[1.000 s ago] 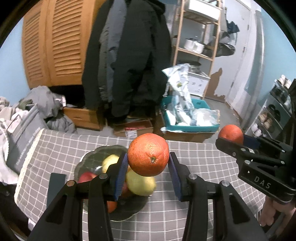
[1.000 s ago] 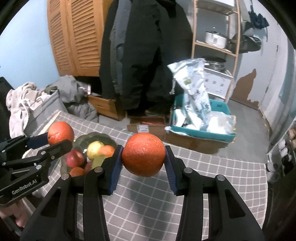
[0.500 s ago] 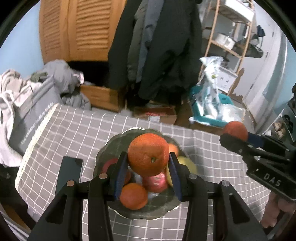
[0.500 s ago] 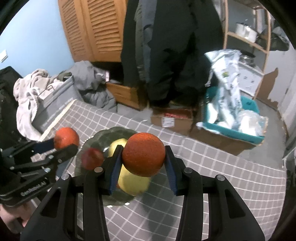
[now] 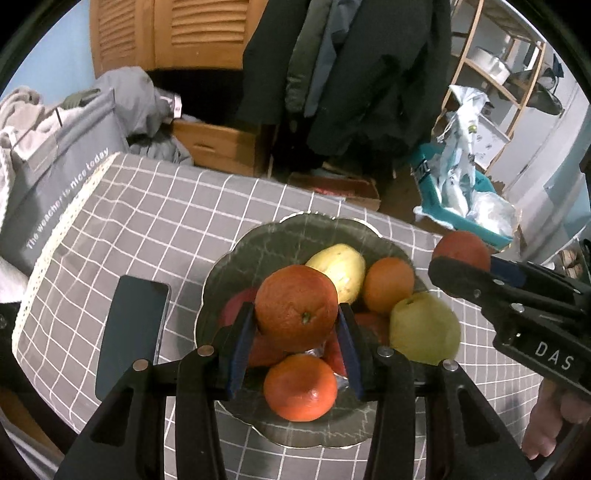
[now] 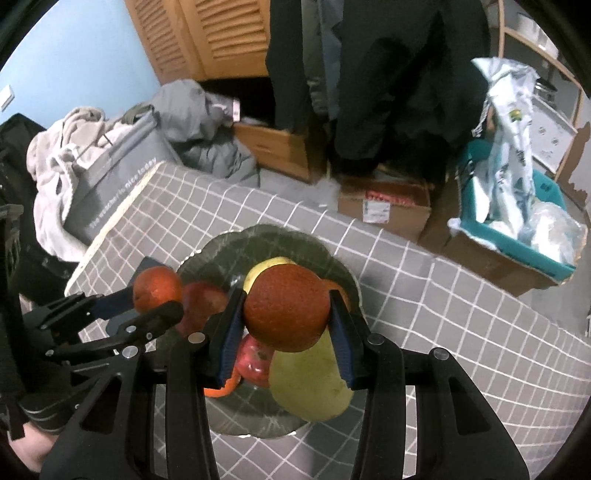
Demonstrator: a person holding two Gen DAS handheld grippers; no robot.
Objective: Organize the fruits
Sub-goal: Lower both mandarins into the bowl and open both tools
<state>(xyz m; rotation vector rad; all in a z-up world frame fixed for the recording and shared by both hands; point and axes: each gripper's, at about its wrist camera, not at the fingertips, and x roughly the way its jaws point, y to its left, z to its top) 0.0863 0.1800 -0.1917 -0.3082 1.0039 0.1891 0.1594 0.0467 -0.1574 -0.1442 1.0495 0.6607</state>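
A grey tabletop cloth (image 5: 155, 221) crossed by a white grid pattern, edged with a cream border. On it, a dark green scalloped glass bowl (image 5: 258, 243) of orange, yellow, yellow-green and red fruit. At nine o'clock of the bowl, a black slab-shaped phone (image 5: 131, 328). Black gripper frames carry blue pads. Beyond: light blue wall, orange-brown louvred wooden doors (image 5: 166, 33), black coats, teal crate (image 6: 517, 240).

Right gripper (image 6: 287, 314) above the fruit bowl (image 6: 221, 413), jaws clamped on an orange (image 6: 286, 307). At left, left gripper (image 6: 155, 301) gripping a second orange (image 6: 157, 288). Under the bowl, checked counter (image 6: 461, 332).
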